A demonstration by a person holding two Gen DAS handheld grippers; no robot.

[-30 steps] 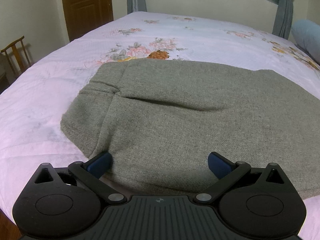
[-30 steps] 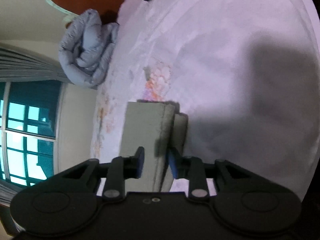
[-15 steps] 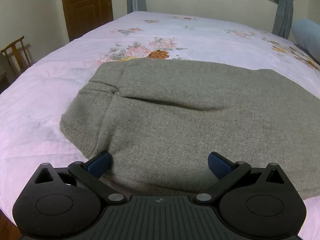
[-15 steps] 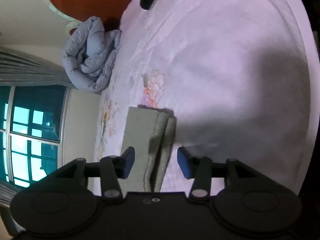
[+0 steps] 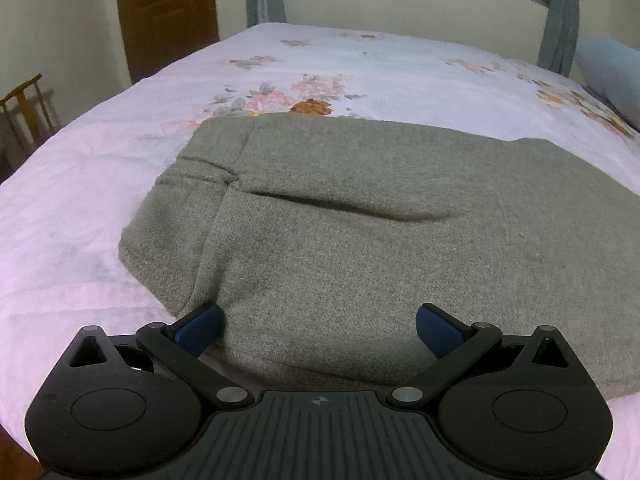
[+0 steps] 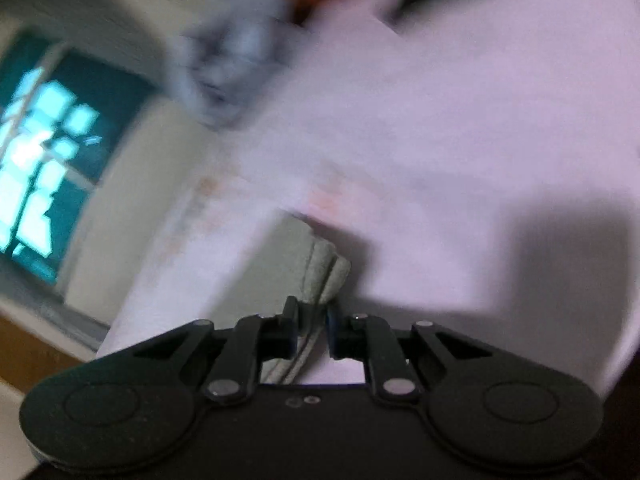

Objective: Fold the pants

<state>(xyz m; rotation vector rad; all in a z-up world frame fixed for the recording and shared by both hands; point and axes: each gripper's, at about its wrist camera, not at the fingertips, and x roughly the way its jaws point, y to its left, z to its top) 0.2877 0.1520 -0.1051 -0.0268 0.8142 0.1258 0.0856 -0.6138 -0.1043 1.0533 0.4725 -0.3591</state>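
Observation:
Grey-green pants (image 5: 360, 232) lie folded flat on the pink floral bed. My left gripper (image 5: 318, 326) is open and empty, its blue pads resting at the near edge of the cloth. In the blurred right wrist view the layered end of the pants (image 6: 320, 272) runs between the pads of my right gripper (image 6: 311, 330), which is shut on that end of the cloth.
The bedspread (image 5: 80, 200) stretches around the pants. A wooden door (image 5: 166, 12) and a chair (image 5: 24, 116) stand at the left. A bundled blue quilt (image 6: 232, 64) lies near the window (image 6: 44, 140).
My right gripper opened half a second ago and has now shut again on the pants' end while swinging, blurring its view. The left gripper has stayed open and barely moved.

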